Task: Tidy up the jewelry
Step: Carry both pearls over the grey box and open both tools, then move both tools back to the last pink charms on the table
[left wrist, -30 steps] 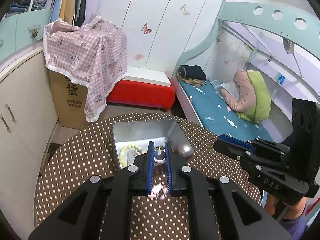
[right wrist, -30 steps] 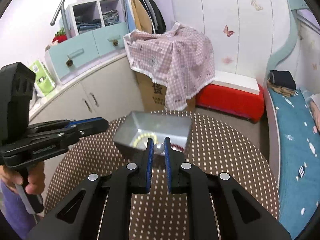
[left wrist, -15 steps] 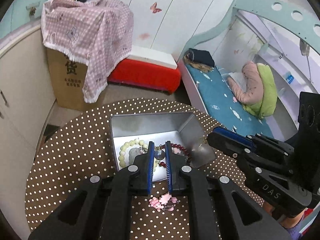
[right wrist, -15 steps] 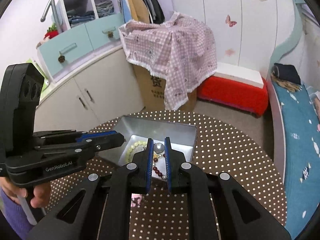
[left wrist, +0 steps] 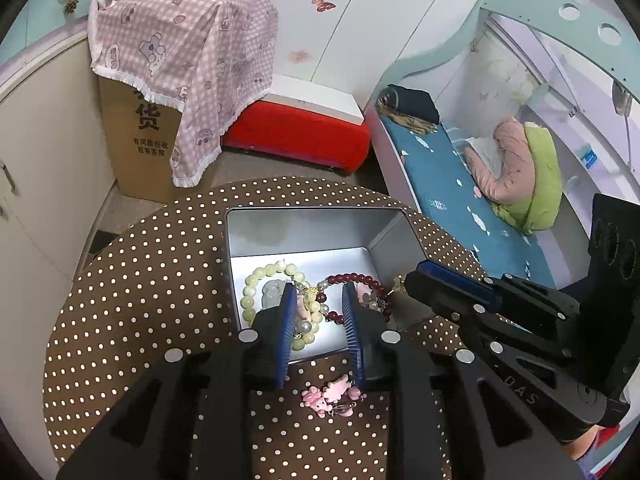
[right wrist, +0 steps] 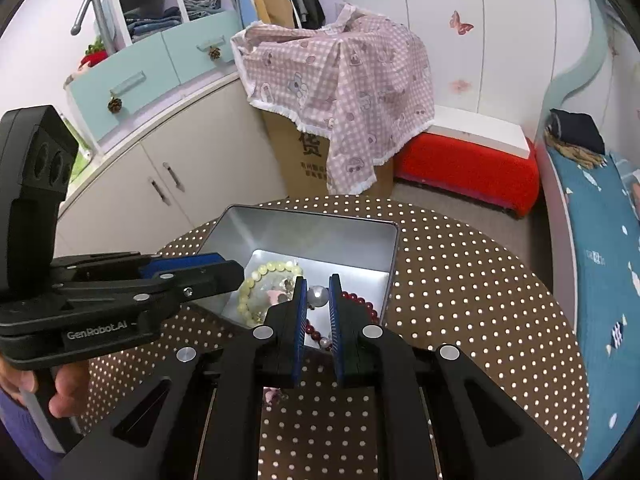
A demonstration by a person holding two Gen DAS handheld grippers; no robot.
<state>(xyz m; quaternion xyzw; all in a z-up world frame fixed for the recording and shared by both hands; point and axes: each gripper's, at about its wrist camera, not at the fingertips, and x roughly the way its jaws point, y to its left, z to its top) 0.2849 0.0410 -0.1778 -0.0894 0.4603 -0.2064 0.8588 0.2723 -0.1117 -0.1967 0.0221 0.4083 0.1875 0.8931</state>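
An open silver tin [left wrist: 312, 224] [right wrist: 320, 236] stands on the dotted round table. In it lie a pale green bead bracelet [left wrist: 250, 292] [right wrist: 246, 294] and a dark red bead string [left wrist: 356, 278] [right wrist: 362, 302]. My left gripper [left wrist: 319, 292] [right wrist: 218, 266] hangs over the tin's near side with its jaws opening. Only loose beads lie below the gap, and the pads press on nothing. My right gripper [right wrist: 318, 286] [left wrist: 416, 278] is shut on a grey pearl [right wrist: 318, 296] just above the red beads. A pink charm [left wrist: 328, 396] [right wrist: 272, 394] lies on the table in front of the tin.
Brown dotted cloth [right wrist: 460, 280] covers the table around the tin. Beyond the table stand a cardboard box under a pink checked cloth [left wrist: 180, 52], a red bench [left wrist: 296, 128] and a bed [left wrist: 460, 192]. White cabinets [right wrist: 132, 176] run along the left. A hand [right wrist: 60, 392] holds the left gripper.
Both grippers have come down over the tin. The left jaws, shut on a grey pearl before, have parted and the pearl no longer sits between them. The right grip is unchanged.
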